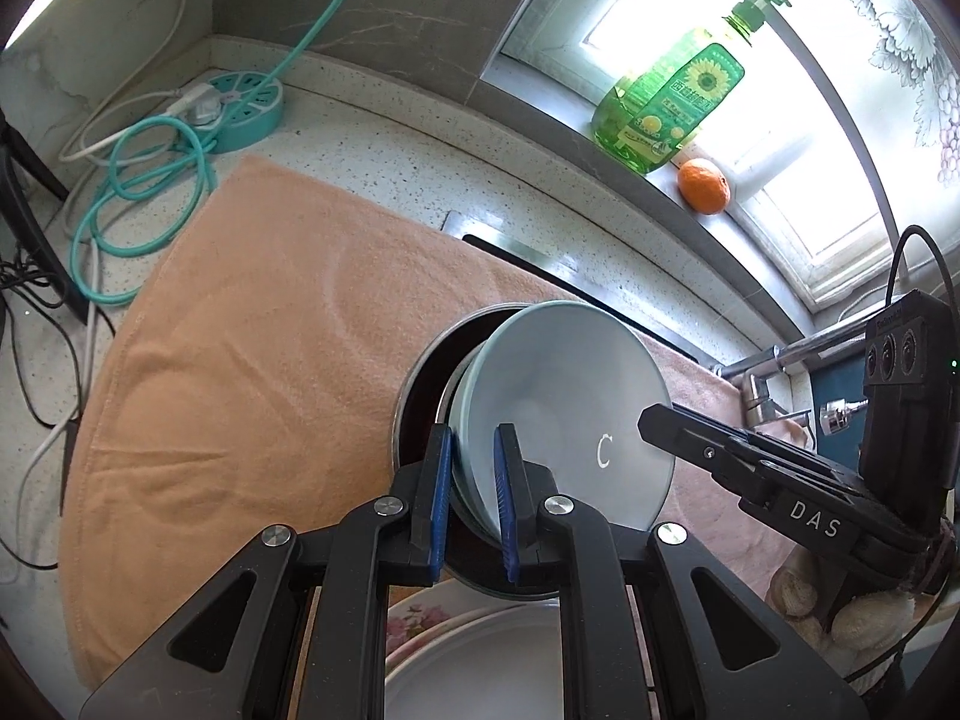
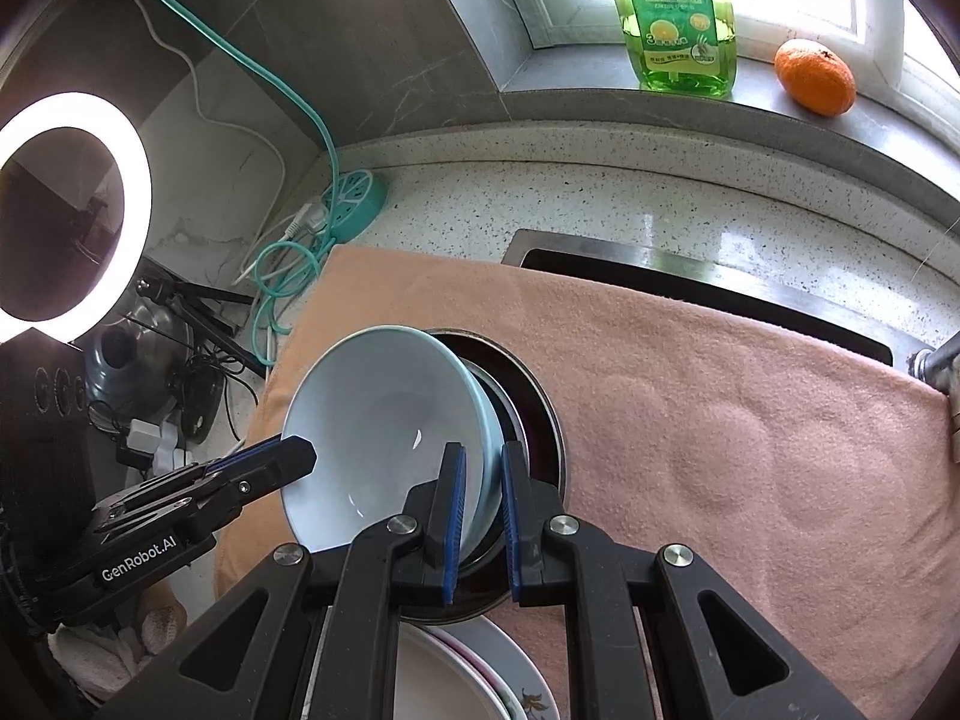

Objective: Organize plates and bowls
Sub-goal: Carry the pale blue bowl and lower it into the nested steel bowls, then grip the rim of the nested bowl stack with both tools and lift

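Note:
A pale blue bowl (image 1: 564, 396) (image 2: 384, 420) is tilted on edge and held at opposite sides of its rim. My left gripper (image 1: 474, 429) is shut on the rim on one side, and its tip (image 2: 303, 453) shows in the right wrist view. My right gripper (image 2: 483, 447) is shut on the other side, seen side-on (image 1: 654, 420) in the left wrist view. Just behind and under the blue bowl sits a steel bowl (image 1: 420, 378) (image 2: 540, 402) with a dark inside, on the orange towel (image 1: 240, 360) (image 2: 720, 420). A white plate (image 1: 480, 660) (image 2: 444, 678) on a floral plate (image 1: 414, 618) lies below the grippers.
The sink opening (image 2: 690, 288) and faucet (image 1: 768, 372) lie beyond the towel. A green soap bottle (image 1: 666, 102) and an orange (image 1: 705, 186) stand on the window sill. A teal power strip (image 1: 240, 108) with coiled cable lies at the counter's back left, and a ring light (image 2: 72, 210) stands there too.

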The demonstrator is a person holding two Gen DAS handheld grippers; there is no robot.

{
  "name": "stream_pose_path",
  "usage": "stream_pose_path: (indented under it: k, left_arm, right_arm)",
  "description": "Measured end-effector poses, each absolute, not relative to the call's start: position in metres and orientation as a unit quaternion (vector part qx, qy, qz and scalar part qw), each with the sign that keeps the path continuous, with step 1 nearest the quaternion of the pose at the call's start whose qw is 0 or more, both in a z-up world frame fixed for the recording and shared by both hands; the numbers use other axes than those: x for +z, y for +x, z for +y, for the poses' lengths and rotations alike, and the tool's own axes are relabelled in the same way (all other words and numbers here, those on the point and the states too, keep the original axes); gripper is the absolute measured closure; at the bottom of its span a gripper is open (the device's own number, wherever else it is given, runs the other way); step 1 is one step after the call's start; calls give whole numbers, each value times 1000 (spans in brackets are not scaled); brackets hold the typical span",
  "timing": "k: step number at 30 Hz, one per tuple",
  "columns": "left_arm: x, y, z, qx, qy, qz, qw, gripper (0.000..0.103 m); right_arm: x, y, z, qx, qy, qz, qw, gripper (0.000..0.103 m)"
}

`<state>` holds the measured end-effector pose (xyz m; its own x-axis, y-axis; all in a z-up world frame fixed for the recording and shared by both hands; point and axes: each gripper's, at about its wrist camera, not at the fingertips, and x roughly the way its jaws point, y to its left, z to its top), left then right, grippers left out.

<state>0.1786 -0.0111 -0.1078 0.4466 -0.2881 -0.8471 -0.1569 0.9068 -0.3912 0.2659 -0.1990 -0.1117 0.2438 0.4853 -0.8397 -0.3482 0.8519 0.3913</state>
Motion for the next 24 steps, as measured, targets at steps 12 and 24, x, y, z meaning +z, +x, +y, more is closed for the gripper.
stream_pose_path:
  k: [12,24]
  left_arm:
    - [-116,181,-11,-39,-212,532,819,91]
    - [-116,181,-8,-35,-216,532,818,90]
  right_arm:
    - [-122,269,-197,263,55,564,780,92]
    - [-121,267,-194,267,46,561,782,89]
